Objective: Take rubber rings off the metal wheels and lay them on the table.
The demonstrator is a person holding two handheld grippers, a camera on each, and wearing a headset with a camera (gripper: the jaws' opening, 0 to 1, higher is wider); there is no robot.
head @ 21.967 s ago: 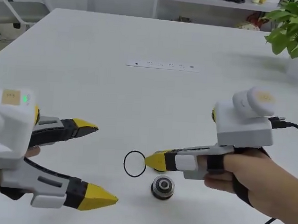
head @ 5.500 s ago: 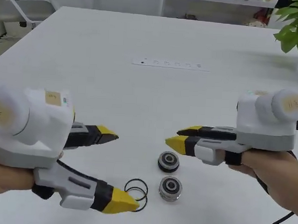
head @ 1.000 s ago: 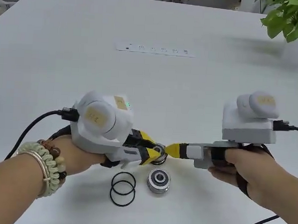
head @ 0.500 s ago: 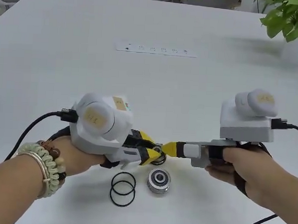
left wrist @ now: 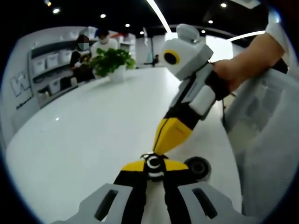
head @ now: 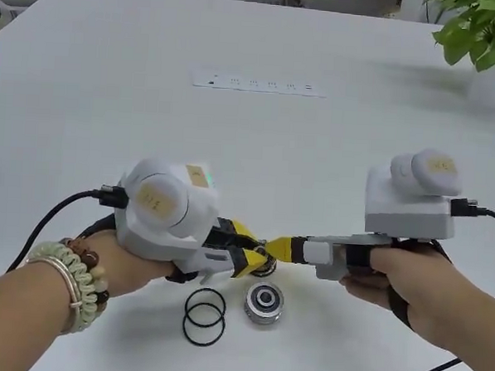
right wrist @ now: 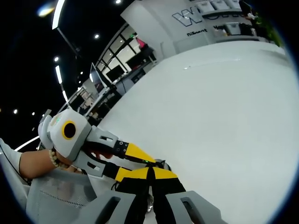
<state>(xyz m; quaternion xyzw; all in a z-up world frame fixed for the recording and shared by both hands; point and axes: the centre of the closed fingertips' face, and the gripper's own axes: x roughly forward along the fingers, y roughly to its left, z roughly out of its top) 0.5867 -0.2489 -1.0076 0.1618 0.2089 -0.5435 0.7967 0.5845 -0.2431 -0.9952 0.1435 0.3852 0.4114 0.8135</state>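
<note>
While your left tongs [head: 254, 258] pinch the wheel [left wrist: 154, 164] across its rim, your right tongs [head: 281, 249], pressed together, touch that rim from the right; whether they nip anything, I cannot tell. The peel likely runs rightward. Two rings [head: 205, 315] and a second wheel [head: 263, 300] lie on the table [head: 233, 151], nearer you.

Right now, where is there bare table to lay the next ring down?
The widest bare stretch of table lies between the power strip and the left gripper and right gripper, which meet at a held wheel. Crowded: between them and the near edge lie two rings and a loose wheel.
</note>
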